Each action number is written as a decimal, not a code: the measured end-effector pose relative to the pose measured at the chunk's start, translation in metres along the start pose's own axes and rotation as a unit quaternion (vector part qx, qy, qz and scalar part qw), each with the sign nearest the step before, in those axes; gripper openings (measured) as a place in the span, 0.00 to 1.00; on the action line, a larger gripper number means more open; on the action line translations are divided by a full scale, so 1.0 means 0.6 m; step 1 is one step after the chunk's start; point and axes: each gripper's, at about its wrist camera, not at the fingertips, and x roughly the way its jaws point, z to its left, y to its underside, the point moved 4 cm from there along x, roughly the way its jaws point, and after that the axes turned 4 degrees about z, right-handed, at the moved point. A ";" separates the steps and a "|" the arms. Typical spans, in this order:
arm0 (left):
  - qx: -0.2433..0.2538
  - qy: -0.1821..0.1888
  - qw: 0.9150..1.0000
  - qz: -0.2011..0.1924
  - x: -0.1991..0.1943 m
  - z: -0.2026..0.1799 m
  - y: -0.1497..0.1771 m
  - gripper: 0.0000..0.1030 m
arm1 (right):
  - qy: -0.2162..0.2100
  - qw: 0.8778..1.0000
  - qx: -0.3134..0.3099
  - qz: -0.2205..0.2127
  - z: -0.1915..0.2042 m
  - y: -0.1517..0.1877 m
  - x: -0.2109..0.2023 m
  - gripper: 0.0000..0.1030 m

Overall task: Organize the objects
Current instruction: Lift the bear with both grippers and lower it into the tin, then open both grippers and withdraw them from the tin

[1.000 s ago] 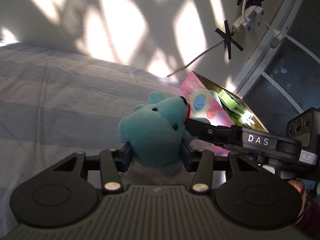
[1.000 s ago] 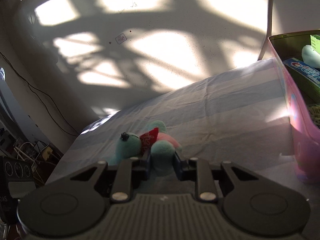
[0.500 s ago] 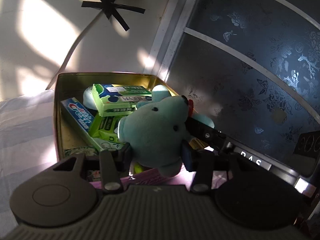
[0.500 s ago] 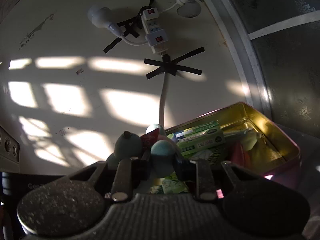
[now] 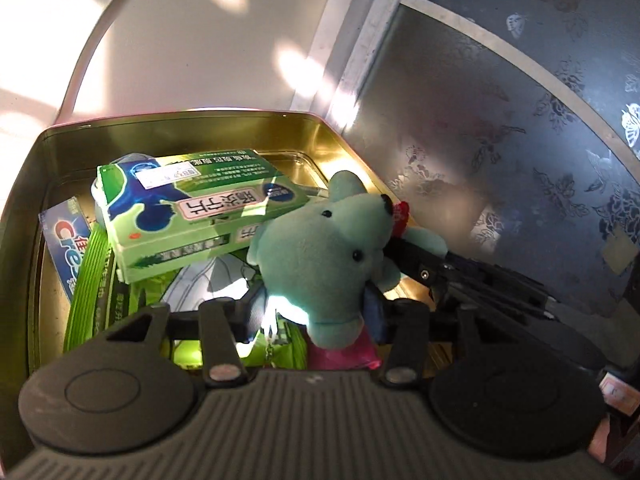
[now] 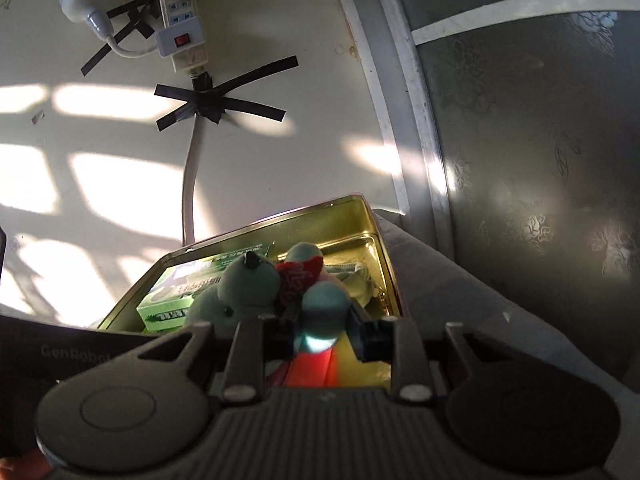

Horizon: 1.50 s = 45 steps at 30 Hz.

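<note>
A teal plush bear [image 5: 328, 256] with a red scarf hangs over the open gold tin box [image 5: 304, 128]. My left gripper [image 5: 312, 312] is shut on its head and body. My right gripper [image 6: 320, 332] is shut on its lower body, and the bear [image 6: 256, 284] shows there above the tin [image 6: 384, 264]. The right gripper's black fingers [image 5: 424, 268] reach in from the right in the left wrist view. The tin holds a green medicine box [image 5: 192, 216], a Crest toothpaste box [image 5: 68, 248] and green packets [image 5: 92, 292].
The tin stands against a cream wall with a taped white cable [image 6: 192, 184] and a power strip [image 6: 180, 28]. A patterned dark glass door [image 5: 520, 140] with a white frame rises at the right. Grey bedding [image 6: 460, 280] lies right of the tin.
Both grippers have carried the bear from the striped bed to above the tin and lowered it closer to the contents. The grip on the bear is the same.
</note>
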 end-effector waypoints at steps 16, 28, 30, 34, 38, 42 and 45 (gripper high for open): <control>0.009 -0.037 0.998 -0.045 -0.091 -0.013 0.023 0.50 | 0.014 0.998 -0.036 -0.047 0.051 0.030 -0.075 0.51; 0.023 -0.131 0.988 -0.084 -0.200 -0.005 0.136 0.53 | -0.054 0.996 0.038 -0.062 0.084 0.101 -0.184 0.51; 0.016 -0.146 0.985 -0.086 -0.214 0.004 0.154 0.53 | -0.059 0.996 0.030 -0.061 0.103 0.108 -0.196 0.51; 0.022 -0.180 0.978 -0.101 -0.243 0.012 0.188 0.53 | -0.065 0.996 0.015 -0.063 0.134 0.119 -0.218 0.51; 0.036 -0.214 0.968 -0.124 -0.271 0.016 0.218 0.53 | -0.072 0.996 0.008 -0.059 0.160 0.133 -0.234 0.51; 0.034 -0.236 0.962 -0.135 -0.287 0.026 0.248 0.54 | -0.072 0.996 -0.006 -0.053 0.187 0.154 -0.246 0.51; 0.025 -0.244 0.960 -0.134 -0.292 0.038 0.264 0.60 | -0.072 0.996 -0.015 -0.048 0.204 0.168 -0.251 0.51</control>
